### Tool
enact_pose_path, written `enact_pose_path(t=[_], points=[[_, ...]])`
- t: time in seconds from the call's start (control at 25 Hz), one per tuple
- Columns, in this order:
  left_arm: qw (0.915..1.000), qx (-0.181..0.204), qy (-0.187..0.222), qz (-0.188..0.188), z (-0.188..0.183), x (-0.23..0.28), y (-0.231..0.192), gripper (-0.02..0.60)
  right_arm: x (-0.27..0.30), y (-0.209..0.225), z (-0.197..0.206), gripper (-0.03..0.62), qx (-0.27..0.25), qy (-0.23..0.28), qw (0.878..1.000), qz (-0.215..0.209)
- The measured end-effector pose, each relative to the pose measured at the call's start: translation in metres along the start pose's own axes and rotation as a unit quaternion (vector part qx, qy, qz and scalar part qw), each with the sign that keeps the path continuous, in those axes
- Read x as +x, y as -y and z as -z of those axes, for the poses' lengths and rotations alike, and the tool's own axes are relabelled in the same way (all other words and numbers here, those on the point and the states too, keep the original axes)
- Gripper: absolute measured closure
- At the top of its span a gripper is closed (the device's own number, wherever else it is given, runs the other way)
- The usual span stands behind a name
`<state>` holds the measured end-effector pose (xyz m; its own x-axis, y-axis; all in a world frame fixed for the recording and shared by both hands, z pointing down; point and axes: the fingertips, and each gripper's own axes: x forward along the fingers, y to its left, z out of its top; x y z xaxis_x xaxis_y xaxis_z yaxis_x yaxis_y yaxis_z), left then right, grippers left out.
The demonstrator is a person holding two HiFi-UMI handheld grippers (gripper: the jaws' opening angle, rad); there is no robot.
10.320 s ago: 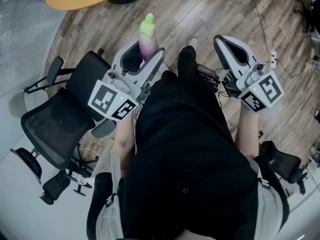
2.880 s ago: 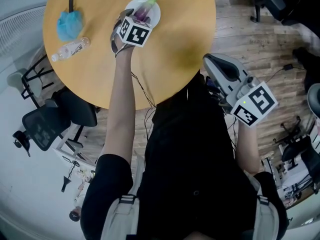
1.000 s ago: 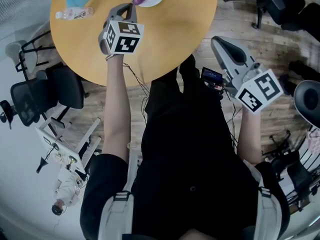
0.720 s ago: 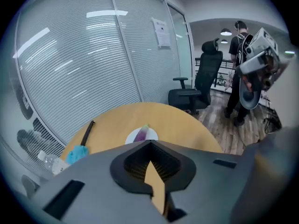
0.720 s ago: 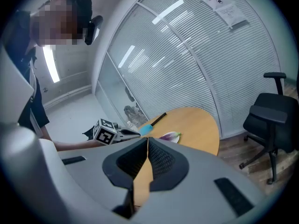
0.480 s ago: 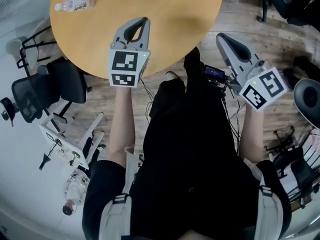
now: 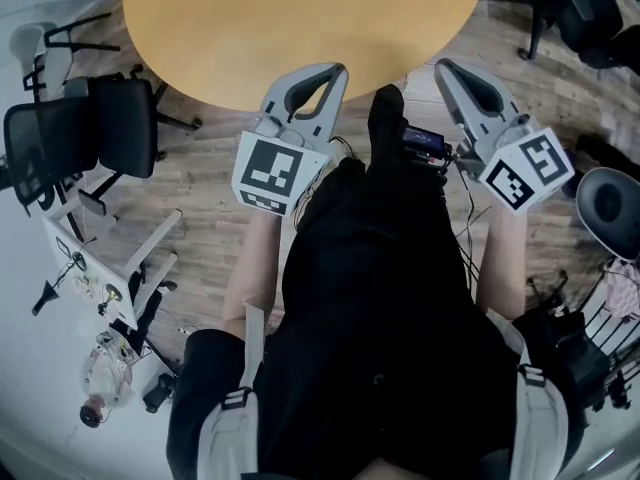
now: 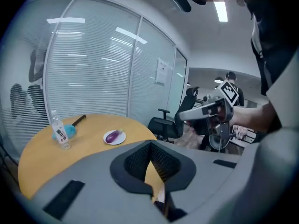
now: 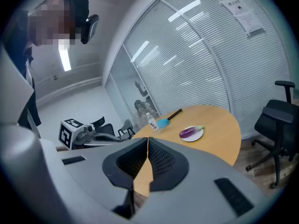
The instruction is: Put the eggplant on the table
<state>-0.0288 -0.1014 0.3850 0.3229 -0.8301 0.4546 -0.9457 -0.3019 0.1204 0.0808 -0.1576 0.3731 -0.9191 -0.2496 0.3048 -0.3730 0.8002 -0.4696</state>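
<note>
Left gripper and right gripper — jaws of both pressed together, nothing between them — held above wood-plank floor at the near edge of the round wooden table. Eggplant lies on a white plate on the tabletop. Water bottle and blue duster lie beyond it. Farthest — glass wall with blinds.

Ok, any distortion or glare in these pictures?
Head view: fisheye bend, even light. Left gripper view: dark rounded corners, ceiling lights mirrored on the glass wall. Right gripper view: same bend, light streaks on the glass, eggplant sharp.
</note>
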Motion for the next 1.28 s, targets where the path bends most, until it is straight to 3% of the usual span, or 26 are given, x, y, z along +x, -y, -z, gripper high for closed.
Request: enact_pose_path(t=[0.12, 0.32, 0.52, 0.68, 0.84, 1.04, 1.16, 1.28], points=[[0.9988, -0.034, 0.033, -0.015, 0.021, -0.084, 0.001, 0.571, 0.017, -0.076, 0.009, 0.576, -0.025, -0.009, 0.999, -0.021], [0.9934, -0.064, 0.063, -0.071, 0.065, -0.184, 0.007, 0.571, 0.018, -0.151, 0.037, 0.576, -0.059, -0.029, 0.996, -0.055], [0.9906, -0.086, 0.077, -0.073, 0.111, -0.259, 0.019, 0.571, -0.003, -0.202, 0.072, 0.577, -0.055, -0.022, 0.998, -0.026], [0.9909, -0.088, 0.088, -0.05, 0.123, -0.281, 0.038, 0.571, -0.026, -0.229, 0.08, 0.577, -0.051, -0.013, 0.999, -0.01], [0.9919, -0.055, 0.11, -0.032, 0.109, -0.289, 0.054, 0.571, -0.047, -0.249, 0.089, 0.577, -0.089, -0.026, 0.996, -0.01], [0.9899, -0.026, 0.126, -0.06, 0.089, -0.291, 0.046, 0.571, -0.058, -0.25, 0.094, 0.577, -0.114, -0.044, 0.992, -0.017], [0.987, -0.06, 0.144, -0.038, 0.077, -0.292, 0.044, 0.571, -0.056, -0.25, 0.089, 0.577, -0.115, -0.034, 0.993, -0.006], [0.9801, -0.113, 0.162, 0.02, 0.067, -0.287, 0.048, 0.571, -0.057, -0.252, 0.079, 0.577, -0.145, -0.016, 0.989, 0.007]])
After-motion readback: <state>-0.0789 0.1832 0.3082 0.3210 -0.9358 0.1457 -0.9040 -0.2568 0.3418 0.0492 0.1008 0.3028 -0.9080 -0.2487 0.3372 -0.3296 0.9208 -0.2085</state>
